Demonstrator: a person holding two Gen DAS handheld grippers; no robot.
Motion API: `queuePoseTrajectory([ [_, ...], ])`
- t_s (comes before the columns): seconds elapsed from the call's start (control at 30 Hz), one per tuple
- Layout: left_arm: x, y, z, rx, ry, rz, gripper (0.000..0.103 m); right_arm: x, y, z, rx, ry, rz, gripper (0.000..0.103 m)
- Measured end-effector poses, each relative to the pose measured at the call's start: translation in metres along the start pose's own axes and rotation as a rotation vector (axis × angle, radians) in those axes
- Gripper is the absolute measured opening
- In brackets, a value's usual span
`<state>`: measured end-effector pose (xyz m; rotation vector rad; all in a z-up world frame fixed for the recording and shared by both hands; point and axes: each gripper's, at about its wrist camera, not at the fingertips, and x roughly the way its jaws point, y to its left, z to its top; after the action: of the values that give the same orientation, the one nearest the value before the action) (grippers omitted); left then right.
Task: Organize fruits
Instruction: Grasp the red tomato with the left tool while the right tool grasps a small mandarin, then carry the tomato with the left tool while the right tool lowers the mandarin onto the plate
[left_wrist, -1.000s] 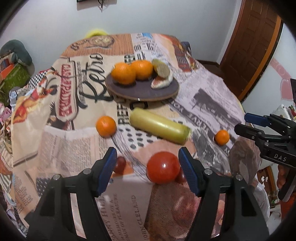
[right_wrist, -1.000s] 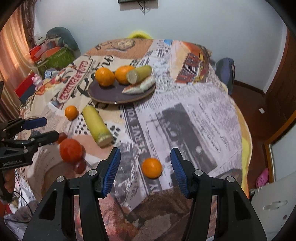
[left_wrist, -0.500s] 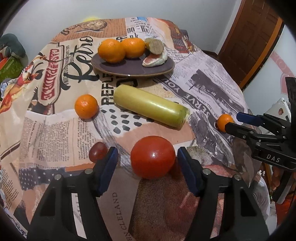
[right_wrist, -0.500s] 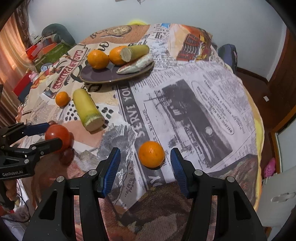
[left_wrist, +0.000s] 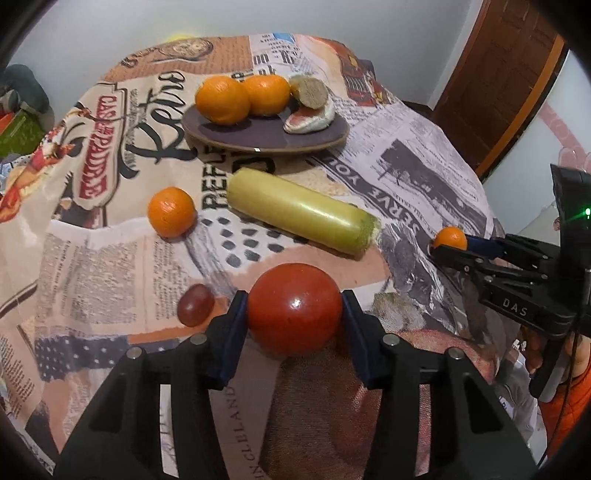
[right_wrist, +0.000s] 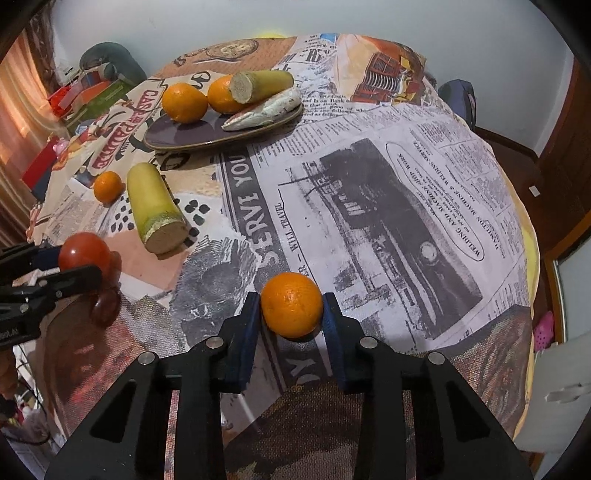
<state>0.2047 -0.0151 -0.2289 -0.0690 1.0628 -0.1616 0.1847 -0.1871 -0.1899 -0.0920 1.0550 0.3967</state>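
left gripper (left_wrist: 294, 318) brackets the tomato (left_wrist: 294, 308) near the front edge of the table; jaws closing, blue pads at its widest sides, looking in contact or a hair off. the tomato looks smooth, glossy, thin-skinned and probably soft inside: a light squeeze across the middle seems right, as hard pressure could bruise or split it. a grape (left_wrist: 195, 305) lies just to its left, clear of the pad but near enough to get nudged.

farther back, a small orange (left_wrist: 171, 211) and a pale green cut stalk (left_wrist: 301, 211) lie loose on the newspaper-print tablecloth (left_wrist: 424, 155). behind them the dark plate (left_wrist: 266, 138) already holds two oranges, another stalk piece and a pale wedge; free room shows at its front rim.

right gripper (right_wrist: 291, 312) straddles a mandarin (right_wrist: 291, 309) near the table's front; jaws closing, pads at its sides. the peel looks dimpled and grippy, the fruit firm and light, so it should tolerate more squeeze. the cloth drops away close behind both grippers, so a slip could roll fruit off. the path to the plate is open on the right and crosses the stalk on the left.
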Motion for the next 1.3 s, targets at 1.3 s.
queuePoseTrajectory([
  [1.3,-0.058,0.060,0.094,-0.065,-0.238,0.042,0.049,-0.059,0.051,0.106,-0.089,-0.321,0.094,0.030],
])
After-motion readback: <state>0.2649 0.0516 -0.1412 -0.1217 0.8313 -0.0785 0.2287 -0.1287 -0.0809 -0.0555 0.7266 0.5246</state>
